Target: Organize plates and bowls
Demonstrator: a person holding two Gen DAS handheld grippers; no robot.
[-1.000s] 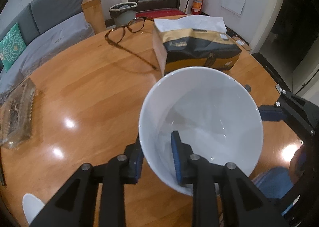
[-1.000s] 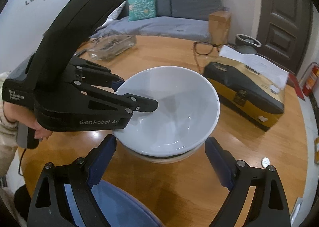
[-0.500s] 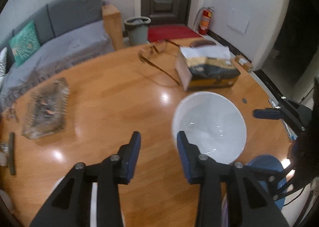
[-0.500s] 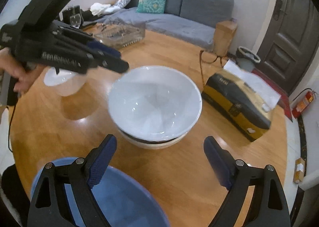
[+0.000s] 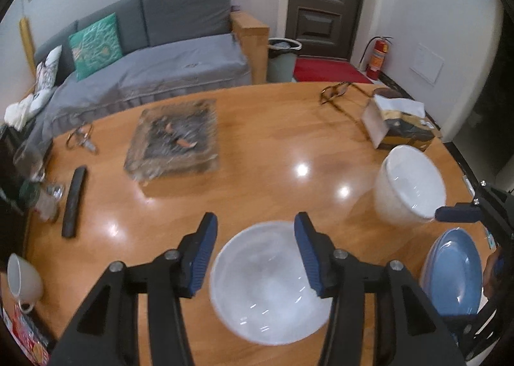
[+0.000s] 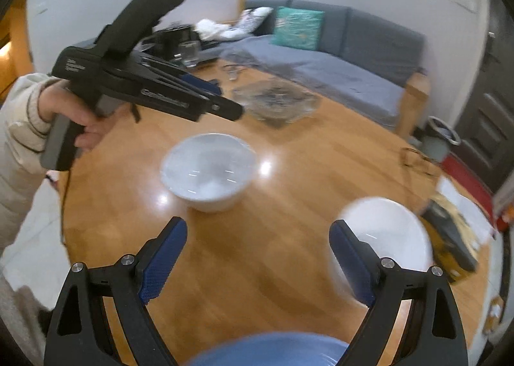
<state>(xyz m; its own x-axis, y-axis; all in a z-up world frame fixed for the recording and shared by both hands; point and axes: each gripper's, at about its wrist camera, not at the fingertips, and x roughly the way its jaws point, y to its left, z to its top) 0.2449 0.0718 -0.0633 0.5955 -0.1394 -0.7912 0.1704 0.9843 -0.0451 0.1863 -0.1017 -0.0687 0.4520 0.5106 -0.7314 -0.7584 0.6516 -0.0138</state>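
I see both grippers, left point(image 5: 256, 248) and right point(image 6: 258, 261), spread empty above glossy wood table point(image 5: 273, 147); round white bowl point(image 5: 268, 282) below left.

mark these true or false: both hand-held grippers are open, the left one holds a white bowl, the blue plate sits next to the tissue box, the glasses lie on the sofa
1. Both are open: true. The left hand-held gripper and right hand-held gripper hold nothing.
2. Left holds a white bowl: false. The near white bowl sits on the table, jaws apart above it.
3. Blue plate next to tissue box: false. The stacked white bowls stand between the blue plate and the tissue box.
4. Glasses on sofa: false. The glasses lie on the table.
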